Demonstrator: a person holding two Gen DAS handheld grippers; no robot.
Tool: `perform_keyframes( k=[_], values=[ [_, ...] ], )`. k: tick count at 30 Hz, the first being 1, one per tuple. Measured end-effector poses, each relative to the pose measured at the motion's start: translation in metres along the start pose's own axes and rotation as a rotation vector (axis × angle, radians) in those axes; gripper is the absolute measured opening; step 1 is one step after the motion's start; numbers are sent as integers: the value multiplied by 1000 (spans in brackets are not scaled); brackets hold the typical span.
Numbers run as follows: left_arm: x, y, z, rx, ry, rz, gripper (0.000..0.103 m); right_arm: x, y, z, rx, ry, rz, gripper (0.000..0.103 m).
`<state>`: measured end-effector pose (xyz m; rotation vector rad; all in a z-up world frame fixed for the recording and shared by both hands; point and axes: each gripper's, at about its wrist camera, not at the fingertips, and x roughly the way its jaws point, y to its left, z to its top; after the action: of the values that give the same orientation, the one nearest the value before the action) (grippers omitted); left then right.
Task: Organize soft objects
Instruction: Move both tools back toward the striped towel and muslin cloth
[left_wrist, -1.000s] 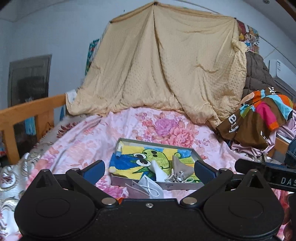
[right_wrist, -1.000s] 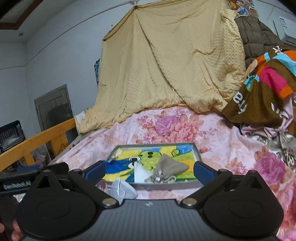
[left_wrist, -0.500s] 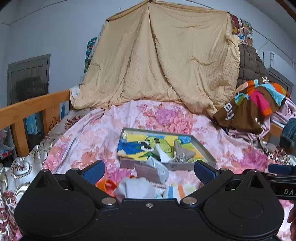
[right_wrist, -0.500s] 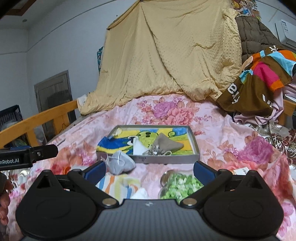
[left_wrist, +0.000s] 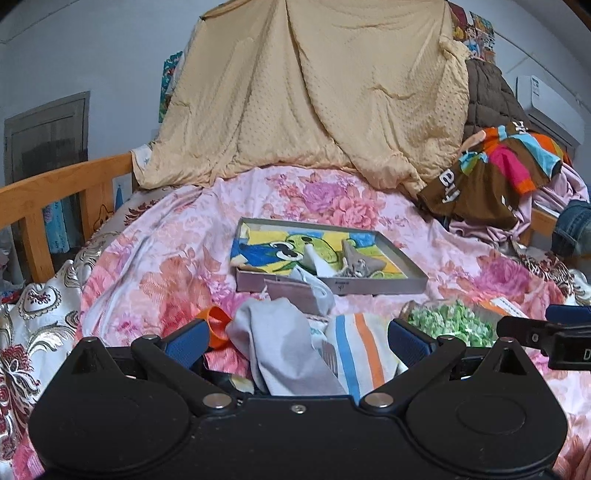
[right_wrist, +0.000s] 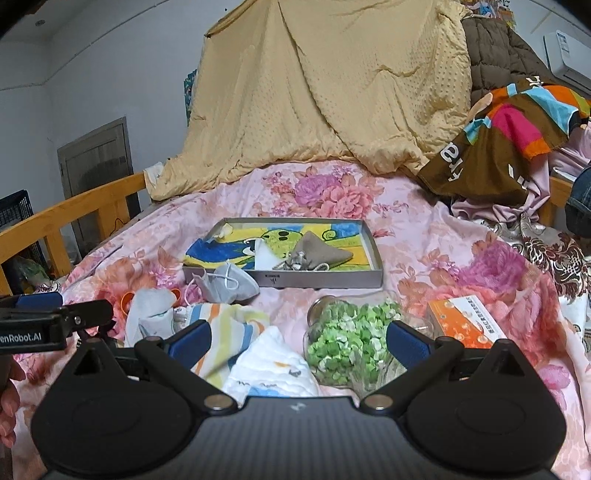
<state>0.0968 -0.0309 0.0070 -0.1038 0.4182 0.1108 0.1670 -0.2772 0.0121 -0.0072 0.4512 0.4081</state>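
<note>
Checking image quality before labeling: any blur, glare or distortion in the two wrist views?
Left wrist view: strong fisheye bending at the edges, dark corners, tray sharp, no glare; the grey cloth just ahead of the left gripper looks slightly soft. Right wrist view: same barrel distortion, even soft indoor light with weak shadows, and the striped cloth near the right gripper looks a little smeared.

Soft floral cotton-like bedspread (right_wrist: 424, 236), matt grey cardboard tray (right_wrist: 321, 277), glossy glass jar (right_wrist: 317, 314).

Pale blue-grey walls (left_wrist: 92, 48) — wooden bed rail (left_wrist: 55, 184), grey door (right_wrist: 98, 162).
</note>
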Motion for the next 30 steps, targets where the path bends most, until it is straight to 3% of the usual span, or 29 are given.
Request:
perform_keyframes(
  k=[9, 18, 25, 30],
  values=[
    [4, -4, -7, 22, 31, -7, 102, 3, -1, -3, -10, 37, -3, 103],
    [13, -8, -16, 54, 84, -31, 102, 17, 0, -11, -21, 132, -13, 103],
    [21, -18, -13, 172, 95, -62, 102, 25, -4, -14, 2, 197, 16, 103],
    [35, -25, -8, 264, 125, -126, 102, 35, -9, -16, 32, 241, 45, 103]
  ],
)
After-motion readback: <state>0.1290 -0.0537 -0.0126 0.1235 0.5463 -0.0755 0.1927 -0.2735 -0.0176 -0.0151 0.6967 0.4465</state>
